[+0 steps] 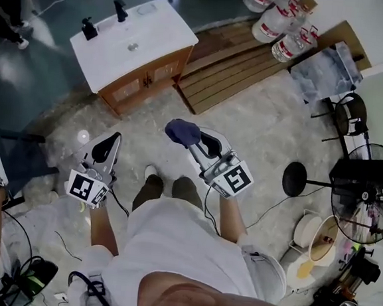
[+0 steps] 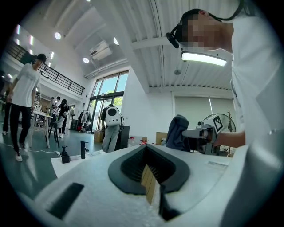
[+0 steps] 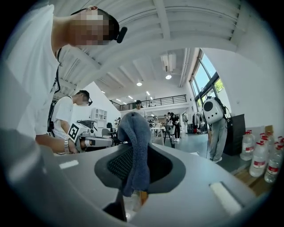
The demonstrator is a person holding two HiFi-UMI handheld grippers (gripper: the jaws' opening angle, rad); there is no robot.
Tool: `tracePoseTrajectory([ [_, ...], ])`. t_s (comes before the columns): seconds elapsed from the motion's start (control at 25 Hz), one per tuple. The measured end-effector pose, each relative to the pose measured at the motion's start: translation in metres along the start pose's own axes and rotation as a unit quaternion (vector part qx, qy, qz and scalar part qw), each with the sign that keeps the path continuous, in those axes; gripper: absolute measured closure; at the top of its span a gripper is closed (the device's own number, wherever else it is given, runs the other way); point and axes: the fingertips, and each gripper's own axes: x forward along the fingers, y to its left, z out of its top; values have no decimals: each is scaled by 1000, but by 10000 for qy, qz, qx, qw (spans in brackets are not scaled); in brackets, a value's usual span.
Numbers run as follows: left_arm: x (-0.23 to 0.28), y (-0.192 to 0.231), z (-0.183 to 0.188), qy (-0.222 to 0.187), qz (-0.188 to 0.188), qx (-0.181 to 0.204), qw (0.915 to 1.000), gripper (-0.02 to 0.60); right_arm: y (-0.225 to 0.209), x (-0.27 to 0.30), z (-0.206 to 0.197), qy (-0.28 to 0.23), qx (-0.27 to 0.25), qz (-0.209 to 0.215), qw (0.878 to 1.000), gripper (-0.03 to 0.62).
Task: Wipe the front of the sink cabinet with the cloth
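Before one sink cabinet (image 1: 138,56), right hand-held gripper (image 3: 134,197) clamped on one cloth (image 3: 135,142), left hand-held gripper (image 2: 151,185) closed empty

Head view, upper right: cluster of clear water jugs (image 1: 283,24) with red labels, at the far end of a slatted wooden pallet (image 1: 233,63). Clear plastic bin (image 1: 325,71) beside it. Right edge: caged fan (image 1: 368,194), round black stool (image 1: 296,179) nearby.
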Motion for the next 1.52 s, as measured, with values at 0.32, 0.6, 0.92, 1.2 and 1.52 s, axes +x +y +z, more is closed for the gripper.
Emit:
tracePoseTrajectory([
  [0.32,36,17,-16,65,477,-217,9986,581,-49,43,-31,306,272,633,9972,500],
  [0.6,50,41,-71,35,1196,-512,9915,581,-85,110,-107,557,143,1095,9923,500],
  [0.92,55,82,-166,69,1564,-901,9835,581,-92,219,-232,767,124,1518,9854,500],
  [1.2,34,108,-245,264,1939,-1242,9728,581,-74,305,-331,763,188,1838,9798,500],
  [1.52,3,114,-315,331,2287,-1557,9604,581,-42,381,-390,524,-36,2104,9762,500],
])
